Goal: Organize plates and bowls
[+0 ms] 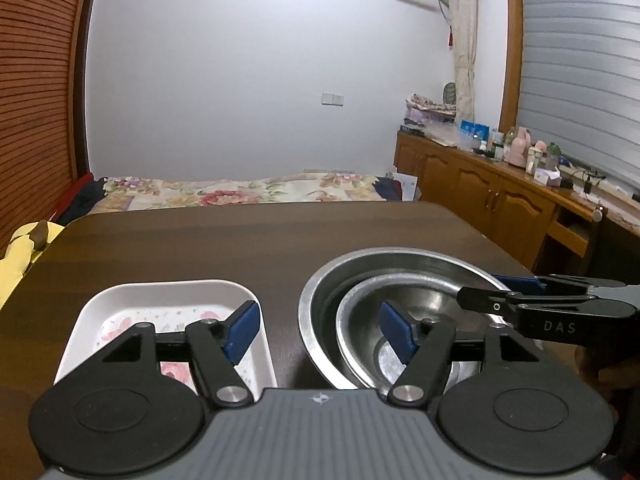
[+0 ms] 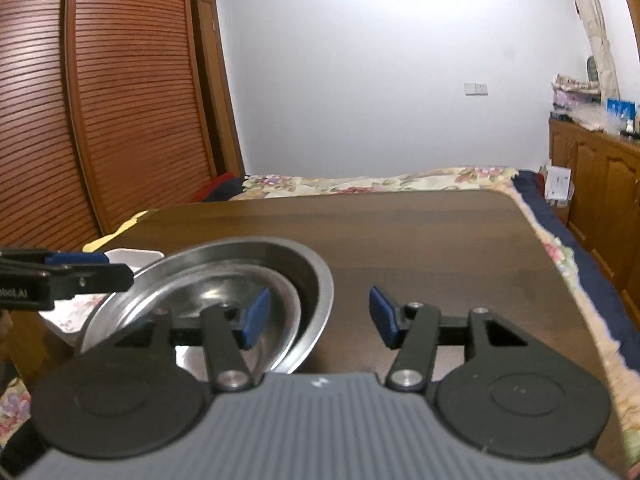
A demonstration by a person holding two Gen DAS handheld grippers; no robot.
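Left wrist view only: the white tray (image 1: pixel 168 300) shows whole here, a rounded rectangle with a flower print on its floor; nothing lies in it. A wooden cabinet (image 1: pixel 480 184) crowded with bottles runs along the right wall.
Right wrist view only: the louvred wardrobe doors (image 2: pixel 120 100) fill the left side, and the tabletop's (image 2: pixel 400 232) right edge shows against the flowered bedspread (image 2: pixel 560 248). Only a corner of the tray peeks out beyond the bowls.
Large steel bowl (image 1: pixel 400 268): stands on the tabletop near its front edge, just beside the tray on the tray's right.
Small steel bowl (image 1: pixel 400 300): sits nested inside the large bowl, pushed toward that bowl's near right side; no food or other thing is visible in it.
Left gripper (image 1: pixel 320 330): fingers apart, gripping nothing. One blue pad (image 1: pixel 242 332) hangs over the tray's right rim, the other over the small bowl, with the gap between tray and bowls beneath.
Right gripper (image 2: pixel 318 316): fingers apart, gripping nothing. Its left pad (image 2: pixel 256 316) hangs over the bowls, its right pad over bare tabletop, with the large bowl's right rim between them; whether a pad touches the steel I cannot tell.
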